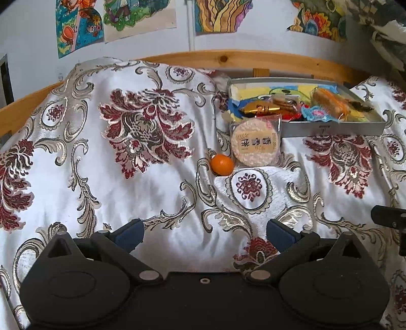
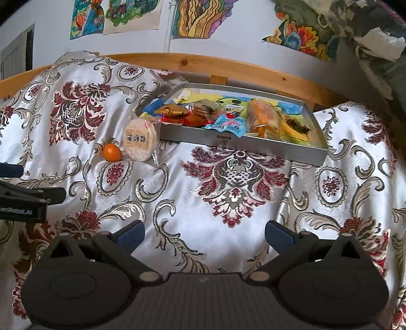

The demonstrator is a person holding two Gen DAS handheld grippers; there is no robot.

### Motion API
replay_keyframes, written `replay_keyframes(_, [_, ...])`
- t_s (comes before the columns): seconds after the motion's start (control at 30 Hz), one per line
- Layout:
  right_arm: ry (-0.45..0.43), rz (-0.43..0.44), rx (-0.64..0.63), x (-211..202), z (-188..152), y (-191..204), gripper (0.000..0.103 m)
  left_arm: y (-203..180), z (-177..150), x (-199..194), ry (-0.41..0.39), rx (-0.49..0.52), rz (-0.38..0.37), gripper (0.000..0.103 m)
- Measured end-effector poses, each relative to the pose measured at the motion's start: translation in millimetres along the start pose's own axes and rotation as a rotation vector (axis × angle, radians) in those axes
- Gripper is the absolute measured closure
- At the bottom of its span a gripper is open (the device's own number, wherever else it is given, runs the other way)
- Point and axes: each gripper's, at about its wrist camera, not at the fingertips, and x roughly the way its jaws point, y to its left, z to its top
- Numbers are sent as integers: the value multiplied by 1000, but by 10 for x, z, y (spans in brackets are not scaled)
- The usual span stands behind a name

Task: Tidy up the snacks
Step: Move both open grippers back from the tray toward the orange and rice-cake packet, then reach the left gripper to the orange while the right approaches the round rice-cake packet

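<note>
A grey tray [image 1: 330, 128] [image 2: 253, 144] holding several wrapped snacks lies on the patterned bedspread near the wooden bed rail. A round rice cracker in a clear wrapper [image 1: 256, 142] [image 2: 139, 139] leans against the tray's left front corner. A small orange [image 1: 222, 164] [image 2: 112, 152] rests on the cloth just left of the cracker. My left gripper [image 1: 205, 236] is open and empty, low over the cloth, well short of the orange. My right gripper [image 2: 205, 234] is also open and empty, in front of the tray. The left gripper's body [image 2: 22, 198] shows at the right wrist view's left edge.
The white bedspread with dark red flowers [image 1: 127, 177] [image 2: 228, 177] is wrinkled and humps up at the back left. A wooden bed rail [image 1: 228, 59] [image 2: 203, 66] runs behind the tray, with drawings taped on the wall [image 1: 218, 15]. Part of the right gripper [image 1: 390, 218] shows at the right edge.
</note>
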Motion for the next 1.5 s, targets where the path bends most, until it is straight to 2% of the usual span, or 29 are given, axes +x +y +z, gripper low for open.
replay_keyframes(0.17, [7,22,-4,80,15,13,0,-6,26,156,33,-8,16,1])
replay_keyframes(0.37, [-1,46,7,266,98,-17,0,-53,114,359,34,35,15,1])
replay_keyframes(0.57, [-22,147,-28,529,224,-62,0,-55,265,547,1,97,11,1])
replay_keyframes(0.8, [-115,314,36,826,423,-101,0,-117,341,693,-120,279,16,1])
replay_keyframes(1.0, [-149,434,100,1120,591,-101,1,-221,416,890,-140,421,-27,1])
replay_keyframes(1.13, [-169,456,56,1268,654,-44,5,-241,436,996,-143,486,-30,1])
replay_keyframes(1.23, [-181,468,31,1347,670,1,9,-207,470,1042,-143,501,-58,3])
replay_keyframes(1.5, [-195,515,20,1545,710,90,29,-144,512,1094,-149,551,-137,11])
